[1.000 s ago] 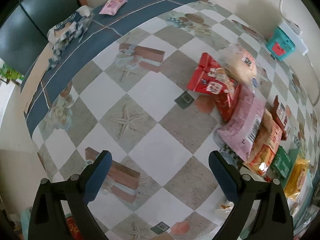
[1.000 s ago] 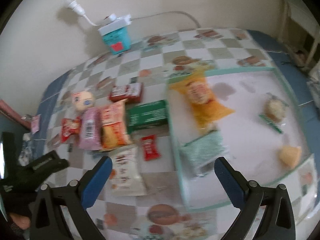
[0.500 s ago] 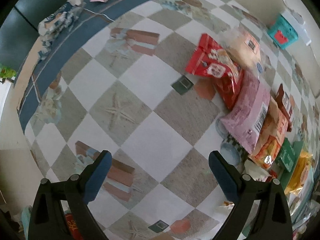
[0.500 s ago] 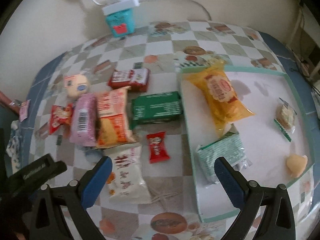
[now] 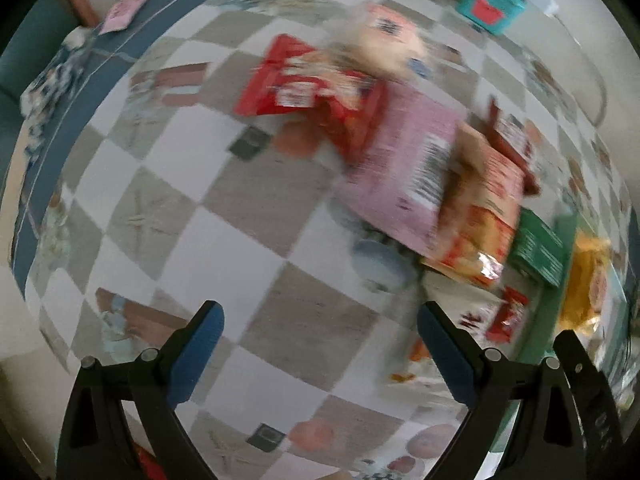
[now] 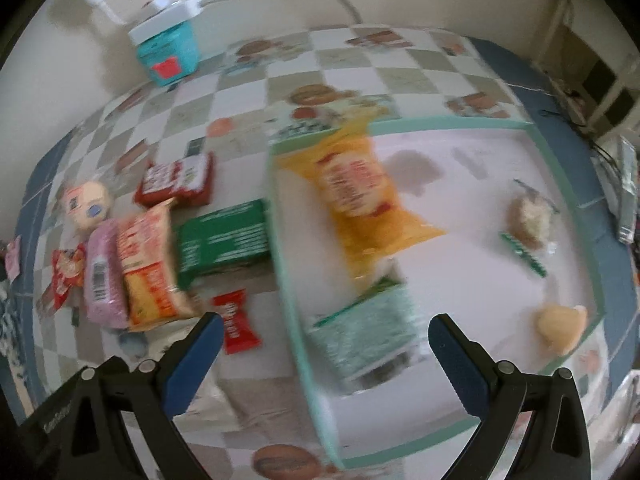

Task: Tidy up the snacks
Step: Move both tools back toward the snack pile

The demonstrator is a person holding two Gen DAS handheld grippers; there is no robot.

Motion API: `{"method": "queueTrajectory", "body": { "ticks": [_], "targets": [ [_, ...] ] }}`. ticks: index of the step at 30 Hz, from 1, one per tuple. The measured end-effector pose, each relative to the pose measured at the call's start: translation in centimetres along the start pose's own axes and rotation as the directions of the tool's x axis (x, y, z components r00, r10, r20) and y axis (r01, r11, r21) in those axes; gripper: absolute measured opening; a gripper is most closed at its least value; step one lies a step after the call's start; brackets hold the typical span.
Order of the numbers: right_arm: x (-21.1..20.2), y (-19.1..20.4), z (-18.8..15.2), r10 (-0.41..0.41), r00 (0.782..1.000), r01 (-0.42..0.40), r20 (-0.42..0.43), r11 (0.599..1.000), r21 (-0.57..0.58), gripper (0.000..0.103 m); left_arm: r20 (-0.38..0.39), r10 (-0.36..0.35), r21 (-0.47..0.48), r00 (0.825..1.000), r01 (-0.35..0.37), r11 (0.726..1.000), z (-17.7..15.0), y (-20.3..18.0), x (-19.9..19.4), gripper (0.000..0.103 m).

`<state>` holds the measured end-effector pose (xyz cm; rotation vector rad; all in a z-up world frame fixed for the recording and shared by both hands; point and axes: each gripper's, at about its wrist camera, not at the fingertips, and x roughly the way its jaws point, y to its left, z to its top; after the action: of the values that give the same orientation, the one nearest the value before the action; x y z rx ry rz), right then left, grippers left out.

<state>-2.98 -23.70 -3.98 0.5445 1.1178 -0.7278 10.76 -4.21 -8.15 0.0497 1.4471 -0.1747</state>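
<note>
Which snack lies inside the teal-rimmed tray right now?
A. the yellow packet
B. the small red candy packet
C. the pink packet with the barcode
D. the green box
A: in the right wrist view the yellow packet lies on the white floor of the tray, while the green box, small red candy packet and pink packet lie on the checkered cloth outside its rim.

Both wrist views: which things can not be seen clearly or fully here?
- Printed text on the pink packet: left wrist view, motion blur.
- White packet: left wrist view, partly behind the left tongs.
- Mint green packet in the tray: right wrist view, blurred, label unreadable.
- Small red packet: right wrist view, one corner behind a finger of the right tongs.
</note>
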Motion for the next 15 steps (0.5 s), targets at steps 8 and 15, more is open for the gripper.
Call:
{"method": "queueTrajectory", "body": {
  "ticks": [8, 15],
  "targets": [
    [0.1, -4.3, -0.1, -0.033, 0.999, 0.036, -0.022, 0.990, 0.133, 0.103, 0.028, -0.004, 0.184, 1.000, -0.001, 0.983, -1.6, -6.0, 0.2, 0.097],
    [0.2, -3.6, -0.1, -0.029, 0.999, 0.031, -0.017, 0.994, 0.107, 0.103, 0.043, 0.040, 0.271, 0.998, -0.050, 0.961, -3.9, -10.4, 1.5, 0.097]
  ]
}}
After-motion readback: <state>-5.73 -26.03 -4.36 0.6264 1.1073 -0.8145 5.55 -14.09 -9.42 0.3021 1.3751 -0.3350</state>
